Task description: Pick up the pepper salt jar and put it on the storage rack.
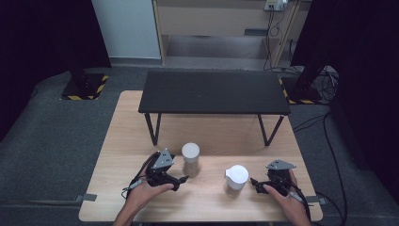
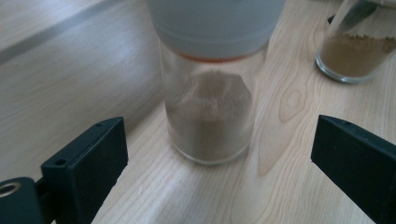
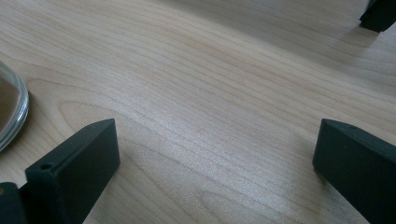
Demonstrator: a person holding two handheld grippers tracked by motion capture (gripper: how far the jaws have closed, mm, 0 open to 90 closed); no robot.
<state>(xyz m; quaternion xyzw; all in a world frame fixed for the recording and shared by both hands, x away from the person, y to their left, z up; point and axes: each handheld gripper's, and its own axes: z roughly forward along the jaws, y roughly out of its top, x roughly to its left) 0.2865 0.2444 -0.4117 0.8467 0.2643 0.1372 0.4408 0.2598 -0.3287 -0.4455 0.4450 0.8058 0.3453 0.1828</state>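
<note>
Nearest you, your hands come in over the front edge of the wooden table (image 1: 117,141). Your left gripper (image 1: 181,180) sits just left of centre, jaws spread wide with nothing between the pads; in the left gripper view the jar with the flat white lid (image 2: 212,93) stands straight ahead in the gap between them, close but untouched. It is clear glass, upright, with brown powder heaped in the lower part.

Your right gripper (image 1: 254,182) lies low at the right, also wide open and empty. It points toward the second jar (image 1: 236,179), the one with a white spouted lid, which stands just beside its tips. In the right gripper view the rounded glass base of that jar (image 3: 11,114) shows at the left edge, outside the jaws, with bare wood between them.

The two jars stand near each other, apart, the flat-lidded one a little farther back. Beyond them a low black bench (image 1: 214,92) spans the table's far half.
</note>
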